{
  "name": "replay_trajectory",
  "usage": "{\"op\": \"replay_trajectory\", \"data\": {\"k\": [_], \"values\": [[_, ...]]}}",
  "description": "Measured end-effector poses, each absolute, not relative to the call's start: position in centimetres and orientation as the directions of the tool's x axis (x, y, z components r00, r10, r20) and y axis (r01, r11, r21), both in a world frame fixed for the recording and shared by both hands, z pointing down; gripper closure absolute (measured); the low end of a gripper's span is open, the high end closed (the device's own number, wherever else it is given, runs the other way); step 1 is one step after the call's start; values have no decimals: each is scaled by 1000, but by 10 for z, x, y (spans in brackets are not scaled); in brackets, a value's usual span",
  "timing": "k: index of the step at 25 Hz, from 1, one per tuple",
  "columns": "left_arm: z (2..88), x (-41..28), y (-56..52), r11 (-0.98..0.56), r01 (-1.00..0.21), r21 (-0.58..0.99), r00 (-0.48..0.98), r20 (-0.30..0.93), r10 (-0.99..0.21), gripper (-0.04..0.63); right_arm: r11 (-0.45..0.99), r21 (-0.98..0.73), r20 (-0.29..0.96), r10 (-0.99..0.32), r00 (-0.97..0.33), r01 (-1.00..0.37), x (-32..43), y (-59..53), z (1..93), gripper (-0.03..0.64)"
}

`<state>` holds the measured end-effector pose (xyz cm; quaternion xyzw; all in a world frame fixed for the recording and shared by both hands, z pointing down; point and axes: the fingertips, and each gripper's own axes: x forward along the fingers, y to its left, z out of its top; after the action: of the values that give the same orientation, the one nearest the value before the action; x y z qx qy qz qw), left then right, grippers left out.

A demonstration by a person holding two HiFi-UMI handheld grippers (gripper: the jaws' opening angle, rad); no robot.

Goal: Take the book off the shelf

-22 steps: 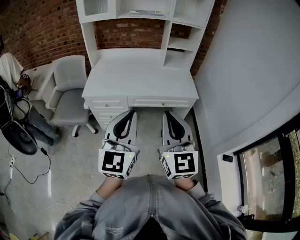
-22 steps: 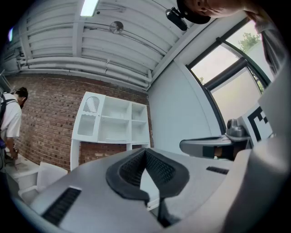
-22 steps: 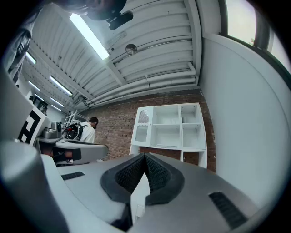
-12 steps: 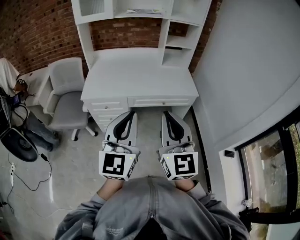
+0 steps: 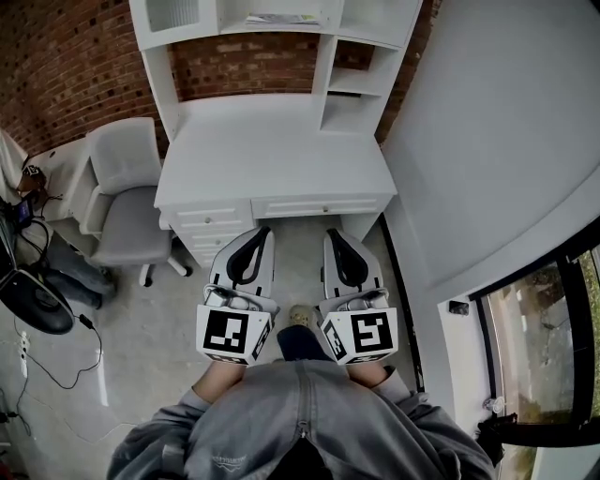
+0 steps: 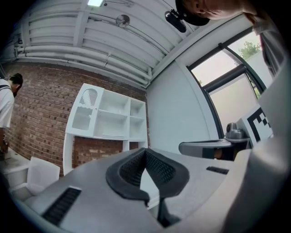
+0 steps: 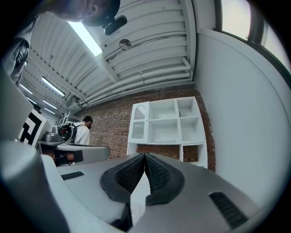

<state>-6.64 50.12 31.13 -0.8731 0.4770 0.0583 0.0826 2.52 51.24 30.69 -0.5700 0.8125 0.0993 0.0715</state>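
Both hand-held grippers, left (image 5: 257, 234) and right (image 5: 336, 236), are closed and empty, level with the worktop's (image 5: 272, 150) front edge. Book (image 5: 281, 19) lies flat on the upper shelf (image 5: 232, 22), straight ahead and higher (long axis side-to-side); left gripper judged marginally nearer.

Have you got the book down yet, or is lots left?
Nothing done yet. The book lies on the shelf above the desk. In hand: nothing; the left gripper and right gripper are shut, empty, short of the desk. Left: reach up, grip the book, lift it off.
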Motion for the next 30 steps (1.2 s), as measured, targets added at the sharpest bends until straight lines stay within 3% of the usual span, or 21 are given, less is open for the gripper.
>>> {"op": "replay_trajectory", "data": {"k": [30], "values": [[294, -36, 286, -466, -883, -54, 467, -195, -863, 589, 442, 85, -234, -862, -449, -893, 55, 277, 286, 591]]}}
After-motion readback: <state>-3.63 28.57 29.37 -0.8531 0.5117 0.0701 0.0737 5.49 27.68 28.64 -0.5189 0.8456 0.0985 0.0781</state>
